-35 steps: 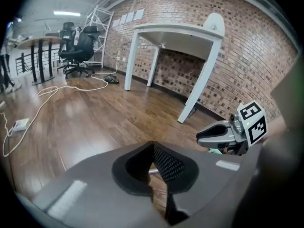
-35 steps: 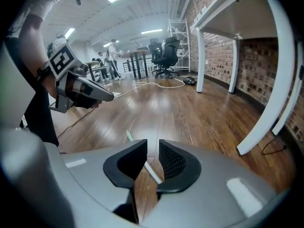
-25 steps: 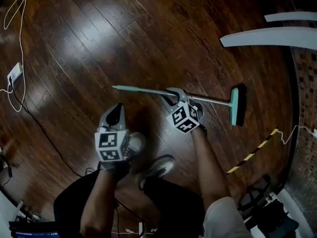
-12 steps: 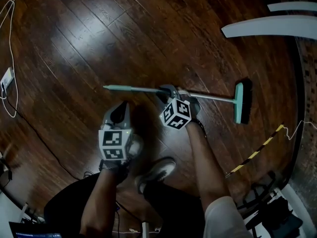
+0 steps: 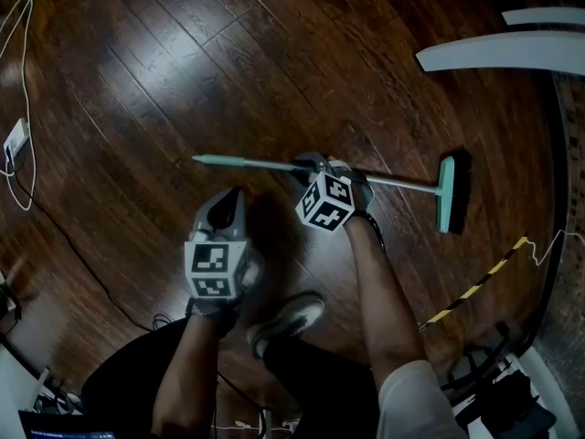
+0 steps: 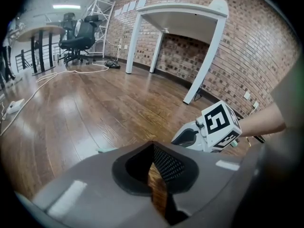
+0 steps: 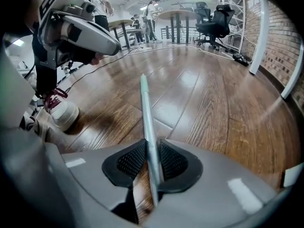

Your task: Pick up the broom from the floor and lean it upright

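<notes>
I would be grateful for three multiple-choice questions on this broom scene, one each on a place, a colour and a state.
1. Where does the broom lie?
A) on the wooden floor
B) on a table
C) against a wall

2. What colour is the brush head?
A) red
B) teal
C) yellow

3. What stands between the jaws of the right gripper?
A) nothing
B) a cable
C) the broom's handle

Answers:
1 A: the whole broom lies flat on the boards.
2 B: the head view shows it teal.
3 C: the pads sit on the handle, the jaws having just been closing.
</notes>
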